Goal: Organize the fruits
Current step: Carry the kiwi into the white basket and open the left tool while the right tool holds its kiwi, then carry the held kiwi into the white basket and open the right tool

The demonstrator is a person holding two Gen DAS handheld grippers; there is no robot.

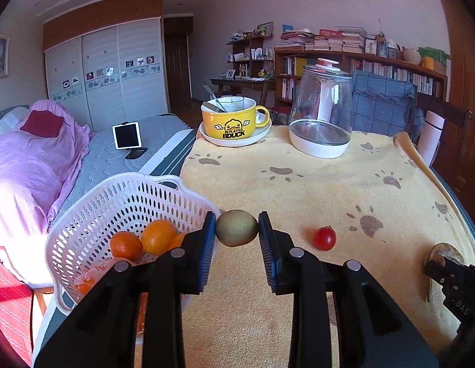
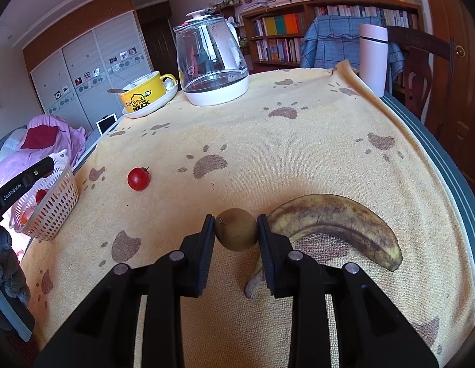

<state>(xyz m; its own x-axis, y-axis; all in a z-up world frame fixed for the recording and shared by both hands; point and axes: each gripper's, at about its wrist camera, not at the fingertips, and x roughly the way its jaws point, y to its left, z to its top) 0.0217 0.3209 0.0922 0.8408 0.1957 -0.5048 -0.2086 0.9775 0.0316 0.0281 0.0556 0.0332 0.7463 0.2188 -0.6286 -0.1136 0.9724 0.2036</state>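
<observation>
In the left wrist view my left gripper (image 1: 236, 230) is shut on a greenish-brown kiwi (image 1: 236, 227), both blue pads touching its sides, just right of the white perforated basket (image 1: 130, 181). The basket holds oranges (image 1: 157, 236). A red tomato (image 1: 325, 238) lies on the yellow paw-print towel (image 1: 299, 190) to the right. In the right wrist view my right gripper (image 2: 236, 231) is shut on a second brown kiwi (image 2: 236, 228) low over the towel. A spotted banana (image 2: 338, 224) lies right beside it. The tomato (image 2: 138, 178) and basket (image 2: 53, 205) lie farther left.
At the table's far end stand a yellow duck mug on a saucer (image 1: 234, 122), a glass kettle (image 1: 322, 113) and a pale tumbler (image 2: 372, 58). The basket sits at the table's left edge, next to a bed (image 1: 28, 165). A chair (image 1: 381, 104) stands behind.
</observation>
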